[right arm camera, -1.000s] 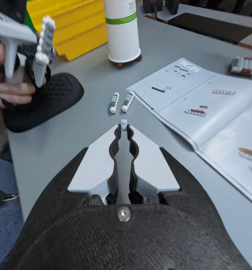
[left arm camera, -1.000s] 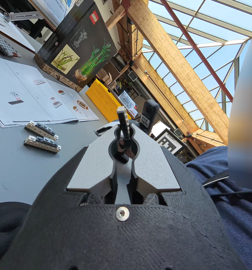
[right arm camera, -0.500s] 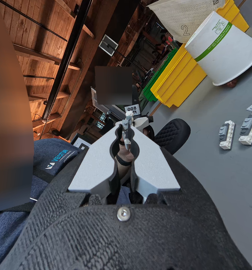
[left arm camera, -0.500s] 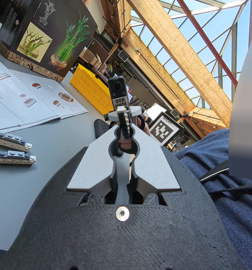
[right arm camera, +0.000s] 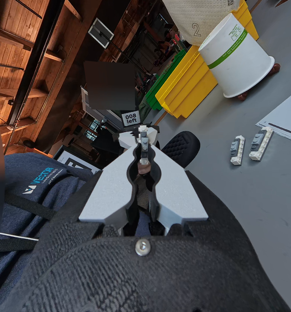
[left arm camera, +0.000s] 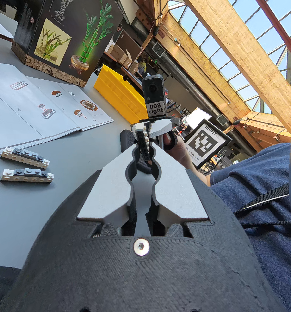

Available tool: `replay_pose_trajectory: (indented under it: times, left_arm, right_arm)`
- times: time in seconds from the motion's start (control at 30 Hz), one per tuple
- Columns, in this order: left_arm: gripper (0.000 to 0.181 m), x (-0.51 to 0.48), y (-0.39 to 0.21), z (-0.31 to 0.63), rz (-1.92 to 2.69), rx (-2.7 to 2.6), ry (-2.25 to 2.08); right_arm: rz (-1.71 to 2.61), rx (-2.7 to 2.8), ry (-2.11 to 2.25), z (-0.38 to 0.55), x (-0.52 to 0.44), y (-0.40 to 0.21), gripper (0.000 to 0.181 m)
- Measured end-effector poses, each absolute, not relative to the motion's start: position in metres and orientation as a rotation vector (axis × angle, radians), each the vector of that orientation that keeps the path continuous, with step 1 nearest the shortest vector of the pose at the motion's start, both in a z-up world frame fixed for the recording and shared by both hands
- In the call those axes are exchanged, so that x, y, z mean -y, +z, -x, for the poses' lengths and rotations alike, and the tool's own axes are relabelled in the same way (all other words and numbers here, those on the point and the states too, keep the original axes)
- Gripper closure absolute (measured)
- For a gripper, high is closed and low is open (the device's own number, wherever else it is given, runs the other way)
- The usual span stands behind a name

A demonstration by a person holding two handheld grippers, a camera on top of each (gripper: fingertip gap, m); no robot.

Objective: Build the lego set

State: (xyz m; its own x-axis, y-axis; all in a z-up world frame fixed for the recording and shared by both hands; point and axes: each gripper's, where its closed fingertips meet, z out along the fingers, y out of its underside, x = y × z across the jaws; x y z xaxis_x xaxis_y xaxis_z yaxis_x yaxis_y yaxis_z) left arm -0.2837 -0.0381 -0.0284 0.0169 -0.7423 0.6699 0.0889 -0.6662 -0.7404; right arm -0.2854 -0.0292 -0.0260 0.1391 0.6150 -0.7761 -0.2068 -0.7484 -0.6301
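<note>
Closer now: studded strip (perhaps black-and-white)

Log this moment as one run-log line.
left hand-held gripper: shut on brick strip | right hand-held gripper: shut on small grey plate, meeting strip mid-air | two finished strips on table

Workshop/maker-space loft, not a home. Heavy timber beams under a glass skylight roof, exposed ductwork, wood plank ceiling. Stacked yellow storage bins on a grey surface, framed fiducial marker sign. Background looks like shelving with boxes, too small to confirm.
</note>
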Motion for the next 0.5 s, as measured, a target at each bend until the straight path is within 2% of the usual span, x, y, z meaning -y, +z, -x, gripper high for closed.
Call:
replay_pose_trajectory:
  times: [0.5]
  left_arm:
    - [0.173, 0.0444, -0.0349, 0.2835, 1.797, -0.825, -1.602]
  right_arm:
    - [1.829, 0.561, 1.533, 0.2872, 0.0370, -0.0333, 0.175]
